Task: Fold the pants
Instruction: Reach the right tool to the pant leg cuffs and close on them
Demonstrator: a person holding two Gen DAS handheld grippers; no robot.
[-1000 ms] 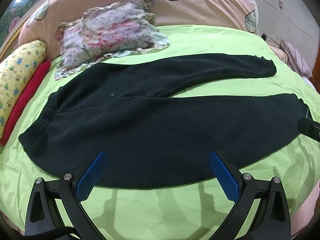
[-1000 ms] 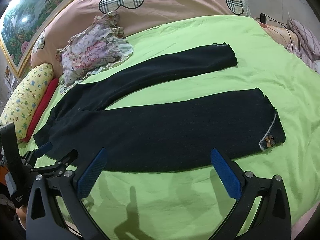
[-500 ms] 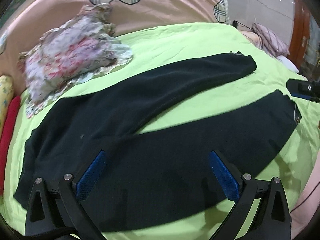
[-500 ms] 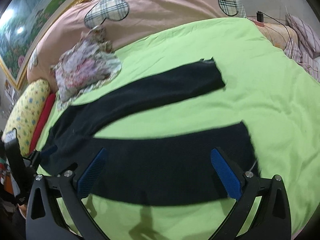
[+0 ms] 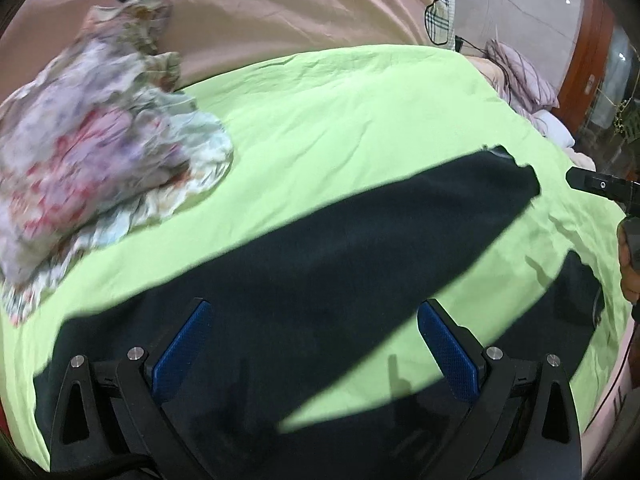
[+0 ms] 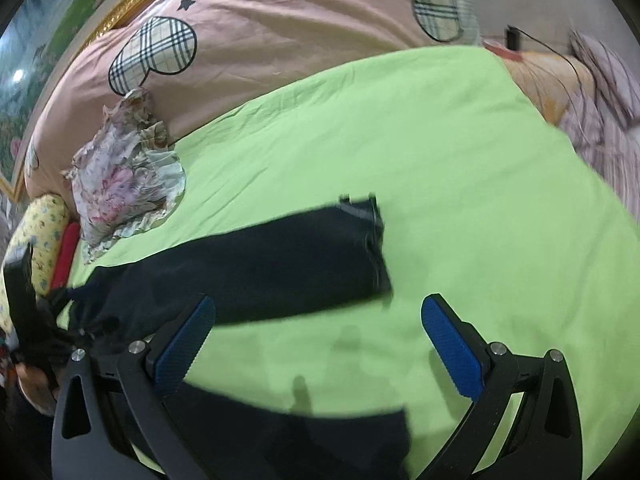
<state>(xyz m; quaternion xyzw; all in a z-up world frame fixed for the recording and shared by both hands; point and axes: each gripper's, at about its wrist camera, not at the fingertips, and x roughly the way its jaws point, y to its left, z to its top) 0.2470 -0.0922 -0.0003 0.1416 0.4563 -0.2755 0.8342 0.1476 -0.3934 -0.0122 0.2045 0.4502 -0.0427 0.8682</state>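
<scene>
Black pants (image 5: 328, 264) lie spread flat on a lime green bed sheet (image 5: 340, 120), legs apart and pointing right. My left gripper (image 5: 316, 344) is open and empty, low over the upper part of the far leg. My right gripper (image 6: 320, 344) is open and empty, over the green gap between the two legs; the far leg's hem (image 6: 368, 240) lies just beyond it and the near leg (image 6: 320, 440) runs under its frame. The right gripper's tip also shows at the right edge of the left wrist view (image 5: 600, 188).
A crumpled floral garment (image 5: 92, 160) lies on the sheet at the far left, also in the right wrist view (image 6: 124, 188). A pink quilt with plaid hearts (image 6: 280, 32) is piled along the back. A yellow pillow (image 6: 36, 232) and a red one lie left. Striped bedding (image 6: 600, 92) sits right.
Both grippers have moved forward and lower over the pants toward the far leg. The views have swung right. Both stay open and empty.
</scene>
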